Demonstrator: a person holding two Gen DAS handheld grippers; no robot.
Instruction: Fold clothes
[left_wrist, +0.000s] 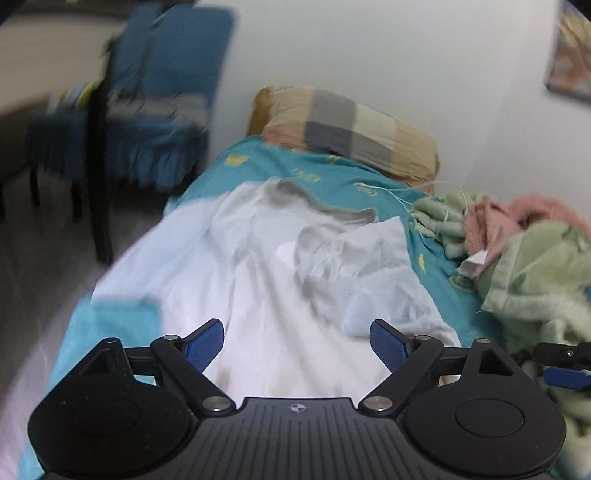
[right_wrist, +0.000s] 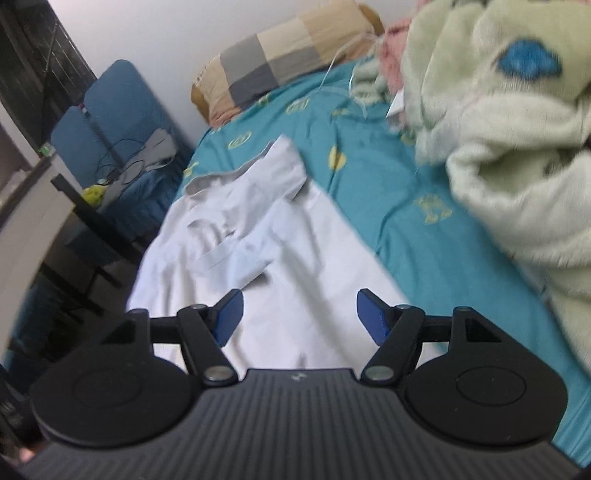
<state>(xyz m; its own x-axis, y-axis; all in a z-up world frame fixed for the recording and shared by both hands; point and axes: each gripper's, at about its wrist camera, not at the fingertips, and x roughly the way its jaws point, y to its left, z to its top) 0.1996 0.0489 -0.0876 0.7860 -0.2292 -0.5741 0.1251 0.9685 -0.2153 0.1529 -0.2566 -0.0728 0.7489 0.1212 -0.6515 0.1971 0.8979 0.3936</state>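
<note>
A pale blue-white shirt (left_wrist: 258, 266) lies spread on the teal bed sheet (left_wrist: 332, 173), collar toward the pillow, one sleeve folded across its front. It also shows in the right wrist view (right_wrist: 266, 236). My left gripper (left_wrist: 297, 341) is open and empty, above the shirt's lower part. My right gripper (right_wrist: 299, 314) is open and empty, above the shirt's lower right part. The right gripper's tip (left_wrist: 561, 363) shows at the right edge of the left wrist view.
A checked pillow (left_wrist: 351, 125) lies at the bed's head against the white wall. A heap of green and pink fleece blankets (right_wrist: 498, 129) fills the bed's right side. Blue chairs (left_wrist: 155, 103) and a dark table leg (left_wrist: 99, 166) stand left of the bed.
</note>
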